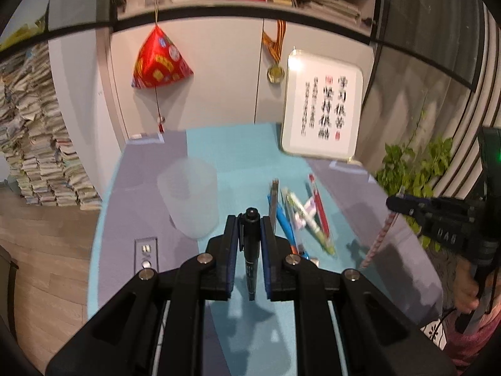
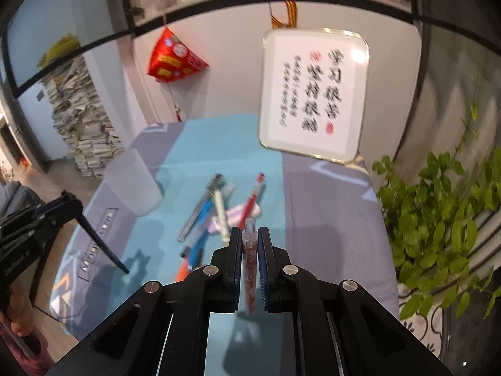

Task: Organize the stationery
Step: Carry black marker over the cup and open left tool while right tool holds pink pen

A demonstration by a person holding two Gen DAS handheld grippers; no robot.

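My left gripper (image 1: 249,222) is shut on a black marker (image 1: 251,250), held above the desk just right of a frosted plastic cup (image 1: 188,197). My right gripper (image 2: 250,235) is shut on a clear pen with a red pattern (image 2: 249,269), held above the desk. A pile of several pens (image 1: 300,216) lies on the teal mat ahead; it also shows in the right wrist view (image 2: 219,210). The right gripper and its pen appear at the right of the left wrist view (image 1: 393,205). The left gripper with the marker shows at the left of the right wrist view (image 2: 70,205). The cup (image 2: 133,185) stands empty.
A framed calligraphy board (image 1: 322,106) leans against the wall at the desk's back right. A red pyramid ornament (image 1: 159,59) and a medal (image 1: 275,72) hang on the wall. A green plant (image 2: 438,219) stands right of the desk. Paper stacks (image 1: 37,144) stand left on the floor.
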